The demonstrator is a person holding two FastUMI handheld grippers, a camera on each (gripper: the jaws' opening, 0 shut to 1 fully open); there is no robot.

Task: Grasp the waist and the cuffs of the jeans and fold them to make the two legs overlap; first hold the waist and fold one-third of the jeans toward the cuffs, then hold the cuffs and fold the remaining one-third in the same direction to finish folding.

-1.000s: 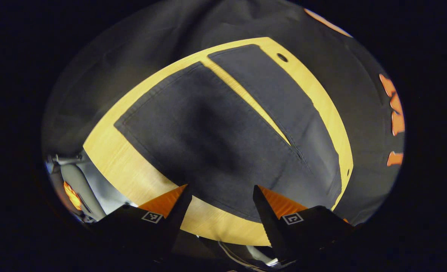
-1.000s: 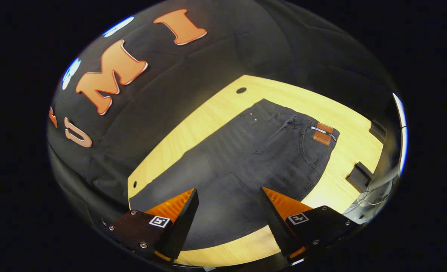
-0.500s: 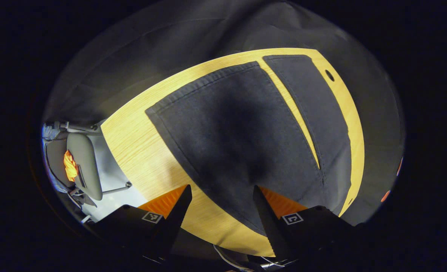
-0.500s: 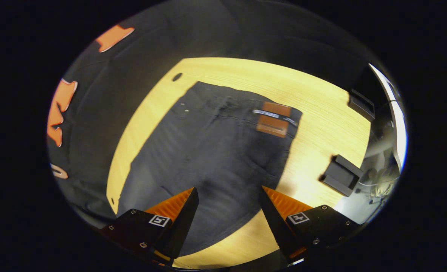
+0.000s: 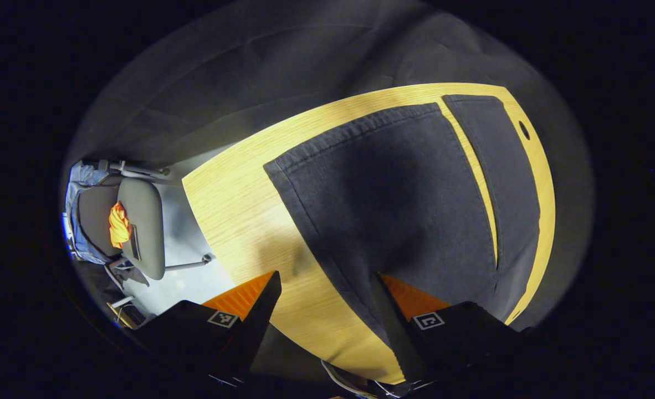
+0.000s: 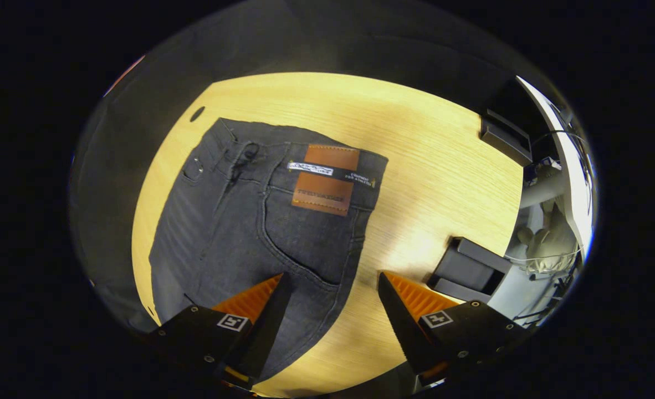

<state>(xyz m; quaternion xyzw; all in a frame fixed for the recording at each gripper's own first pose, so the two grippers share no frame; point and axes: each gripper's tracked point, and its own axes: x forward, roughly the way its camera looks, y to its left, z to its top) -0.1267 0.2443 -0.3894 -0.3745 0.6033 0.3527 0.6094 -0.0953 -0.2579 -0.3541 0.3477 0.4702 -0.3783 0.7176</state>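
Dark jeans [image 6: 250, 233] flat on table [image 6: 444, 166], waist ahead of spread, empty right hand-held gripper [image 6: 330, 310], cuffs [image 5: 361, 130] ahead of spread left hand-held gripper [image 5: 325, 310]; risk: pinching one layer, legs misaligning.

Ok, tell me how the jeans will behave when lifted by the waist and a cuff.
The jeans lie flat and limp on the table, so they will probably sag between the two grips. The denim looks thick, with a heavy hem at the cuff, so likely weighty but easy to pinch. The weave looks rough, so slipping seems unlikely.
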